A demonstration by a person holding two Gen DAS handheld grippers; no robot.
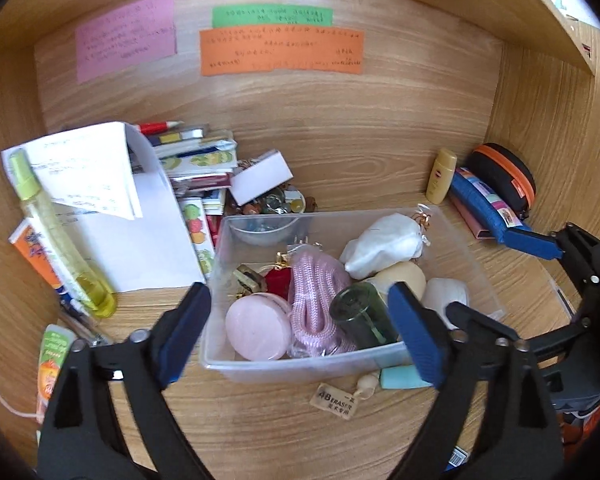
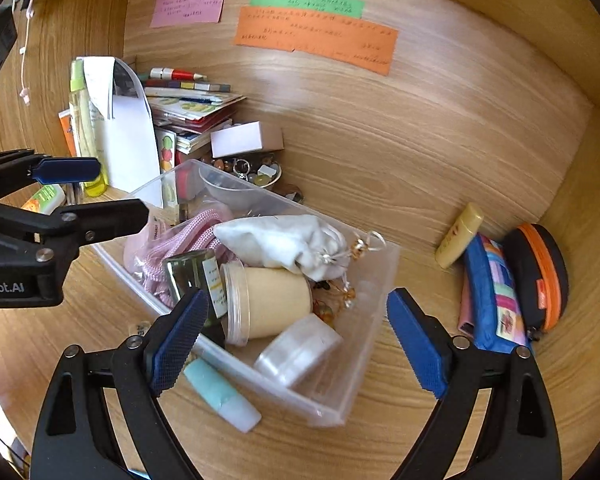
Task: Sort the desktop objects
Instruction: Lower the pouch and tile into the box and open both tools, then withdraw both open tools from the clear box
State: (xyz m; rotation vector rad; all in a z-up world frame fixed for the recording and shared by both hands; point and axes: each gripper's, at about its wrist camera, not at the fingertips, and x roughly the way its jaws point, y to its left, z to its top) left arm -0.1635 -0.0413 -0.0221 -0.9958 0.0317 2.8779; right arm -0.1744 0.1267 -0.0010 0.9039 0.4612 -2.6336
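Your right gripper (image 2: 298, 340) is spread wide and holds nothing; your left gripper (image 1: 300, 332) likewise. Nearest the right one, just outside the near wall of the clear bin (image 2: 364, 364), the teal tube (image 2: 220, 394) lies flat on the desk (image 2: 400, 168), beside the left pad, its long axis running diagonally from near-right to far-left. Judged nearer the right gripper. Beyond, inside the bin, lie the cream jar (image 2: 272, 302) and white pouch (image 2: 284, 242).

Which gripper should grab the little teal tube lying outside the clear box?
Probably the right gripper. The teal tube lies on the desk just below its left finger, outside the clear box. The left gripper is open too, but faces the box's middle, with the tube off to its side.
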